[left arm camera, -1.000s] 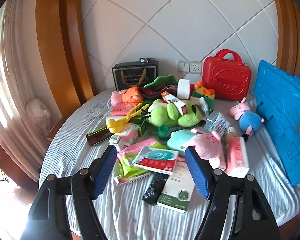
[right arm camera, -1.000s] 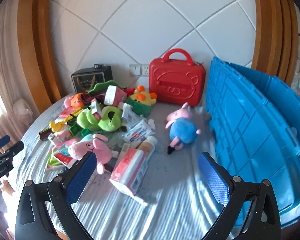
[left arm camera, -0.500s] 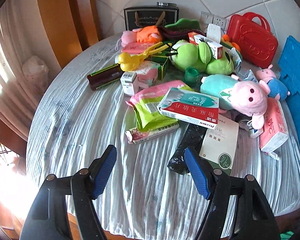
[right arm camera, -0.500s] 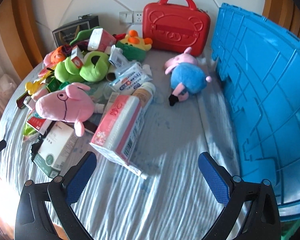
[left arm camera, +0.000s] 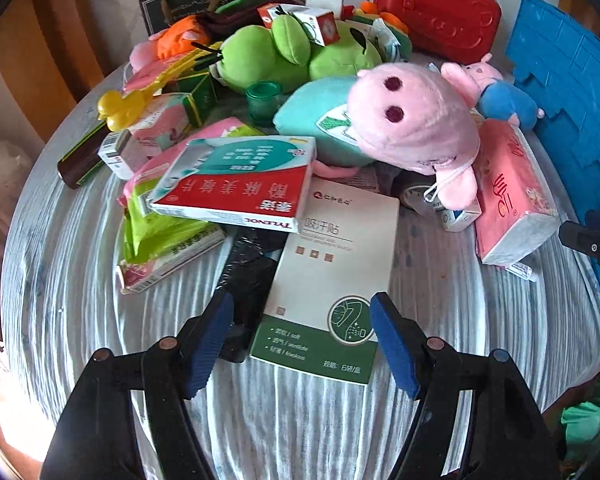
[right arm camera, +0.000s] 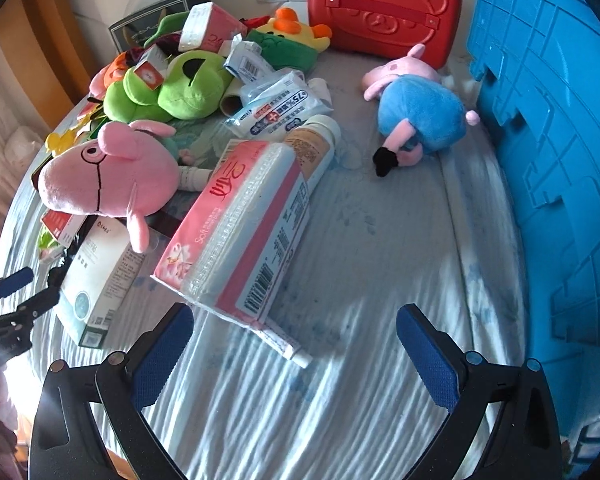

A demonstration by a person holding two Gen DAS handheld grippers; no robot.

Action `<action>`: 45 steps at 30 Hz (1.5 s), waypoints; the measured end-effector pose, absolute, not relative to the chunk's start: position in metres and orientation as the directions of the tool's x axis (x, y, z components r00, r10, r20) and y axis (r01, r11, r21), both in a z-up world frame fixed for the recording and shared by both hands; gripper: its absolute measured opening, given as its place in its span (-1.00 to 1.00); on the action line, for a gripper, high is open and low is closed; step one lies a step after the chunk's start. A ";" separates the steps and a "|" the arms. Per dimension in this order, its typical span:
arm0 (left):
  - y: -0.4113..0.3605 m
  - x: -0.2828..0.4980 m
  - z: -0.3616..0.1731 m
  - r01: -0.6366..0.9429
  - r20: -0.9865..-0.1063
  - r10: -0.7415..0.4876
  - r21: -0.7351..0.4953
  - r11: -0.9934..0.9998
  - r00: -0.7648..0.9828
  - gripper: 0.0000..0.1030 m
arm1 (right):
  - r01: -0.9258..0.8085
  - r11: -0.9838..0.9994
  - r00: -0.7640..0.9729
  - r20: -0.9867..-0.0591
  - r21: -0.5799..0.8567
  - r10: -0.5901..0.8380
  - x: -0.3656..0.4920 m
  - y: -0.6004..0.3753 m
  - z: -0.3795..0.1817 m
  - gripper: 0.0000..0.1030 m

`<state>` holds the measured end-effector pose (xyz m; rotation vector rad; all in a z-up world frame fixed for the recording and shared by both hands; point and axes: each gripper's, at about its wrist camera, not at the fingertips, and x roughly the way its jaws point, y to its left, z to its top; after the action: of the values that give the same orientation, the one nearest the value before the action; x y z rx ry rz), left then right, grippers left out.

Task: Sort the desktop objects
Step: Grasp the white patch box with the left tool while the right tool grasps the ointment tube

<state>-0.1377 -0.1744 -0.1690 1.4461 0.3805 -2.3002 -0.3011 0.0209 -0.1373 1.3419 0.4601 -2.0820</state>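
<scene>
Both spread-fingered, empty grippers have dropped toward the ribbed cloth (right arm camera: 360, 380), left gripper (left arm camera: 300, 336) straddling a flat green-white box (left arm camera: 332, 272).

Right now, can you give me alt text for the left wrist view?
The open left tool hangs over a white and green box at the near edge of a heap on a striped cloth, holding nothing. Behind the box lie a red and white medicine box, a pink plush pig, a green plush and a pink tissue pack.
</scene>
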 end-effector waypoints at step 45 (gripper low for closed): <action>-0.122 -0.185 -0.206 0.399 -0.938 -0.115 -0.027 -0.917 -0.328 0.48 | 0.742 -0.666 -0.151 -0.946 0.082 -0.285 -0.285 0.005 -0.202 -0.14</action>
<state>-0.1848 -0.1225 -0.2057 1.5926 0.3634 -2.2994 -0.2851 0.0054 -0.2022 1.4187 0.5384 -1.8878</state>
